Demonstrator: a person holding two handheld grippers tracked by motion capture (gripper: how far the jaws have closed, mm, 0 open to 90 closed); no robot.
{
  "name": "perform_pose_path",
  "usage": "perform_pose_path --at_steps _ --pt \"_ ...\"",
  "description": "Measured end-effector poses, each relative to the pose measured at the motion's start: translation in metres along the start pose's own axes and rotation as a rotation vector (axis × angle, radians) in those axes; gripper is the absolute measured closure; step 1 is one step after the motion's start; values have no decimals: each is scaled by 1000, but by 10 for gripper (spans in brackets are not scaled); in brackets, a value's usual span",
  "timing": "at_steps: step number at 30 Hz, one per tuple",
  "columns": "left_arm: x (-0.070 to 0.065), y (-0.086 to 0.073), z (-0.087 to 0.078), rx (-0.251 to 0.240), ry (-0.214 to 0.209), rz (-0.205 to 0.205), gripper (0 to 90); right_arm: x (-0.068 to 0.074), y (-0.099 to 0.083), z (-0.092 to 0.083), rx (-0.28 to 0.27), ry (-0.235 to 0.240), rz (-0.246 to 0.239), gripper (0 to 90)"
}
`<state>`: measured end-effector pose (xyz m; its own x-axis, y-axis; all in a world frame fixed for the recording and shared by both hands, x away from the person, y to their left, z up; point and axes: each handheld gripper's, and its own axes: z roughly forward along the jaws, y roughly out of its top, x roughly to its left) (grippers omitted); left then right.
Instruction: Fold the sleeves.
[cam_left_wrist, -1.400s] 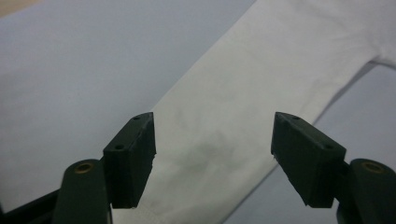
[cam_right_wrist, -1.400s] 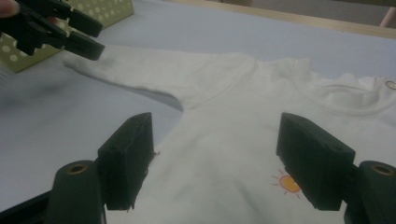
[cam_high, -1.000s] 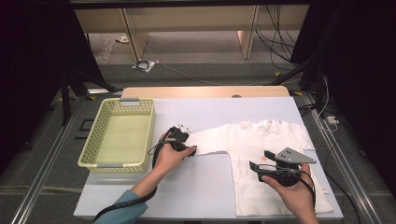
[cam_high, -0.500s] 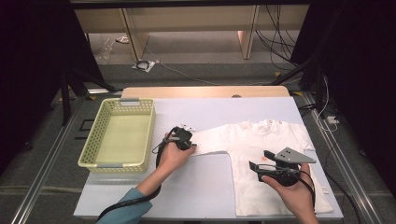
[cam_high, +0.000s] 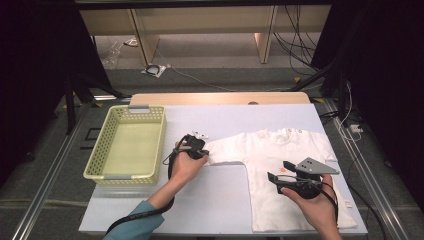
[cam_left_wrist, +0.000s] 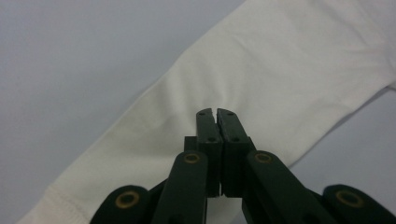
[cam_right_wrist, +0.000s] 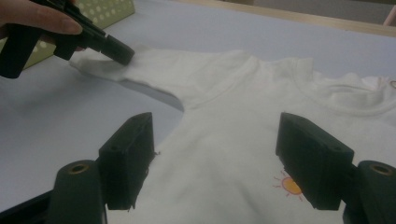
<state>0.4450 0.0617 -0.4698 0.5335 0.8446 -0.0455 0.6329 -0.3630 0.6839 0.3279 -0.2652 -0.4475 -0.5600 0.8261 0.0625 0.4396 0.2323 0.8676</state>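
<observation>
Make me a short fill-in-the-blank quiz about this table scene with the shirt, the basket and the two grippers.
1. The left gripper has closed its fingers on the white cotton shirt's ____.
2. The right gripper hovers over the shirt with fingers ____.
3. The small print on the shirt is an orange ____.
4. The pale green plastic basket holds ____.

Missing words: sleeve; open; sun; nothing

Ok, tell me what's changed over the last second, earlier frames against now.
The left gripper has just been closing its jaws and now pinches the sleeve of the white shirt; the hand barely shifted. The right gripper stays open above the shirt's body, unmoved. The shirt lies flat as before, and the yellow basket keeps its place.
</observation>
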Motion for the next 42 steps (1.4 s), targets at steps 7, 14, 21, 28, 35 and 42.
perform_pose_path --at_steps 7,14,21,28,35,42 --pt "-19 27 -24 -143 -25 104 886 -1 1 -2 -3 -5 0 290" --pt "-47 48 -36 -244 -91 175 885 -2 1 -2 -4 -6 1 291" --pt "-77 60 -34 -306 -155 257 885 -2 1 -3 -10 -5 2 291" --pt "-105 67 -22 -318 -212 342 884 -2 1 -3 -16 -1 3 293" --pt "-131 70 -10 -312 -266 416 881 -3 1 -5 -16 -4 7 293" --pt "-143 70 -1 -344 -299 456 660 -4 2 -7 -18 -9 7 293"
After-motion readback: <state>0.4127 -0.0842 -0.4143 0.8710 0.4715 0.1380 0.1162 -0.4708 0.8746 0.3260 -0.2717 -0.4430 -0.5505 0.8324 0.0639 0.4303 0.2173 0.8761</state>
